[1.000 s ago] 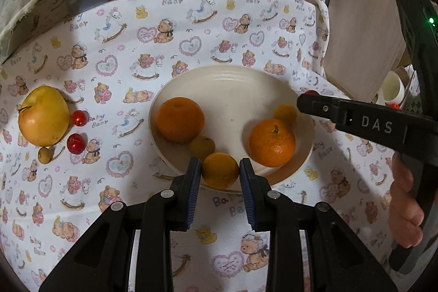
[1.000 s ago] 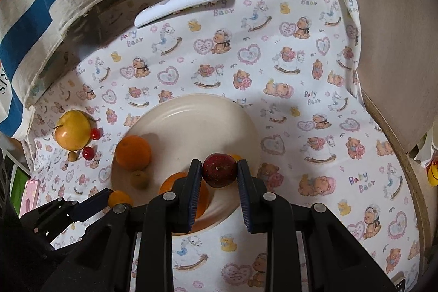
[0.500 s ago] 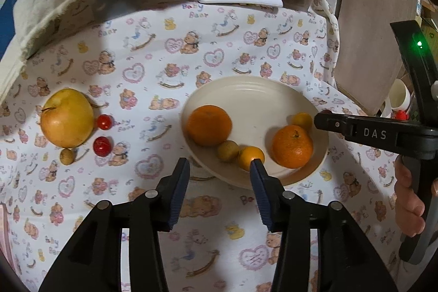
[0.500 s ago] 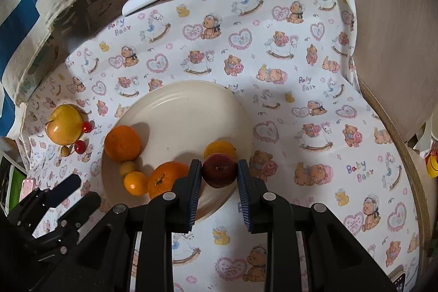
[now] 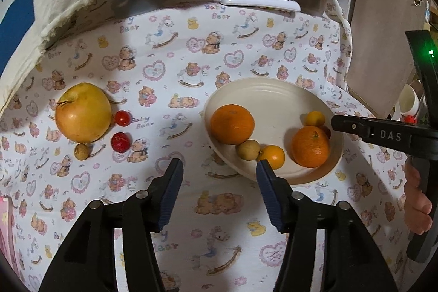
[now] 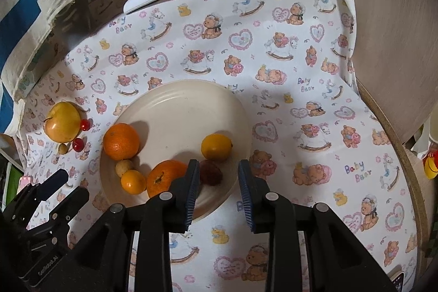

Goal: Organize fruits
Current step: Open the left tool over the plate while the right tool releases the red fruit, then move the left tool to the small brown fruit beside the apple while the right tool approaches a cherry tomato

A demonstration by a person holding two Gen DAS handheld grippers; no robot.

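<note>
Left wrist view:
Left gripper [image 5: 219, 174]: fingers opening, nothing between them, lower centre.
Plate [image 5: 276, 89]: cream, right of centre; two oranges, three small yellowish fruits.
Apple [image 5: 83, 112]: yellow, left, stem toward upper left.

Right wrist view:
Right gripper [image 6: 216, 177]: fingers opening, pads clear of dark red fruit [image 6: 210, 173], round, lying on plate's lower edge.

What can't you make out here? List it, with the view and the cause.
- Dark red fruit on the plate: right wrist view, half behind the right claw, whose jaws are opening.
- Same fruit: left wrist view, a sliver behind the orange.
- Red-and-yellow thing: right wrist view, cut off by the edge.
</note>
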